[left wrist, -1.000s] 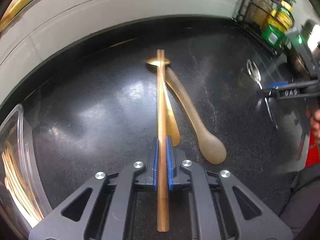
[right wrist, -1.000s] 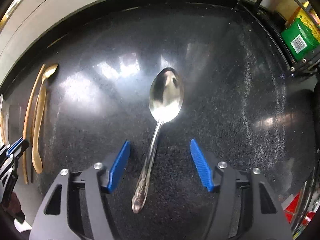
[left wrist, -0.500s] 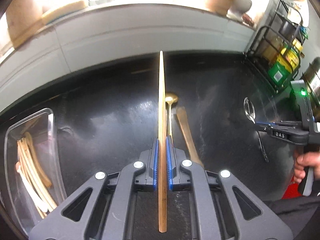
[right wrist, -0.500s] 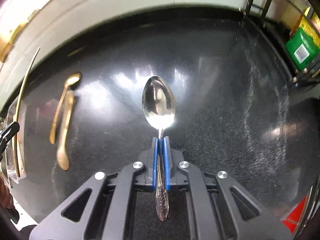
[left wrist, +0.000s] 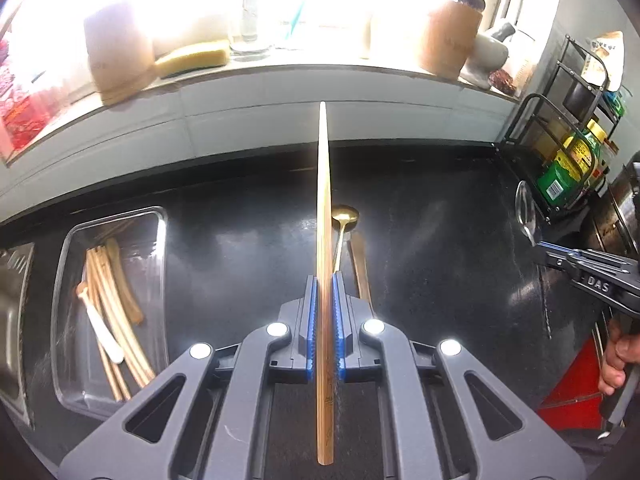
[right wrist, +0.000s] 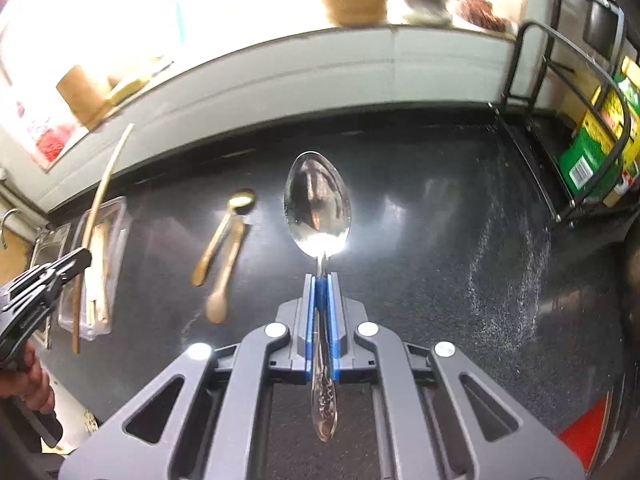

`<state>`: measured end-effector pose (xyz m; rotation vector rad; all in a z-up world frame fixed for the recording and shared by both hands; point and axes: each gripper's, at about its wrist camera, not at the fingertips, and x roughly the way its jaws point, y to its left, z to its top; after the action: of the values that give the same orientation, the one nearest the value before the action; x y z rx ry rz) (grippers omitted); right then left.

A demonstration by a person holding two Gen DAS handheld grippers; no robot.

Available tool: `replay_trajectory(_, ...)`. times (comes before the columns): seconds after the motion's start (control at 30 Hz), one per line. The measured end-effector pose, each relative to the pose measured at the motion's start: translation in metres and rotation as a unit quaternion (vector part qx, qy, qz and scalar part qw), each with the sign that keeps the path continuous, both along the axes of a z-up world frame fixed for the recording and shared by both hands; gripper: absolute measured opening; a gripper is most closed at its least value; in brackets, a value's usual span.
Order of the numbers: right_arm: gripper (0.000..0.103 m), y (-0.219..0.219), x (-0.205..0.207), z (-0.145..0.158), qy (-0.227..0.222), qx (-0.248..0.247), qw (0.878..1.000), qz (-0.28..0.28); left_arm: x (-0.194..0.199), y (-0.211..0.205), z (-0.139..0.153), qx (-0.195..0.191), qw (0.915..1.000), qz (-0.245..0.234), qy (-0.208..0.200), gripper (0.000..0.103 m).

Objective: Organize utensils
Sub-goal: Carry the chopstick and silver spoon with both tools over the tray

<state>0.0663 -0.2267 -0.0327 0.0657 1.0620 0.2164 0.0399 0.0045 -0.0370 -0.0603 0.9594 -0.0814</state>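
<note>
My left gripper [left wrist: 325, 280] is shut on a long flat wooden utensil [left wrist: 323, 200], held edge-on above the black counter [left wrist: 240, 240]. Below it lie a gold spoon [left wrist: 345, 218] and a wooden spoon [left wrist: 360, 268], side by side. My right gripper [right wrist: 322, 280] is shut on the handle of a silver spoon [right wrist: 318, 204], its bowl pointing away, lifted off the counter. The gold spoon [right wrist: 224, 232] and wooden spoon [right wrist: 226, 276] sit to its left. Each view shows the other gripper: the left gripper [right wrist: 86, 256] with its stick, the right gripper [left wrist: 540, 246] with the silver spoon [left wrist: 526, 216].
A clear plastic tray [left wrist: 116, 220] at the counter's left holds several wooden utensils [left wrist: 112, 304], with a metal sink [left wrist: 16, 280] beyond it. A black wire rack [left wrist: 560, 120] with green boxes [right wrist: 592, 152] stands at the right. Jars line the window sill behind.
The right gripper closed on the silver spoon and lifted it. The left gripper rose with the wooden utensil, off the counter. Both views now take in the sill and tray.
</note>
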Motion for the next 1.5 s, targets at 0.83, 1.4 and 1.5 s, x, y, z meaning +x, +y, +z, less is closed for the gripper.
replay_trajectory(0.83,0.007,0.072,-0.021,0.026,-0.024,-0.005,0.996,0.084,-0.053,0.042,0.013,0.002,0.9978,0.065,-0.003,0.007)
replay_trajectory(1.4,0.007,0.289,-0.017,0.03,-0.011,0.011,0.967,0.253,-0.088,0.2,-0.003,-0.009,0.9764,0.214,0.025,0.007)
replay_trajectory(1.5,0.007,0.328,-0.016,0.028,0.0,0.021,0.959,0.282,-0.092,0.219,-0.005,-0.008,0.9735,0.227,0.029,0.007)
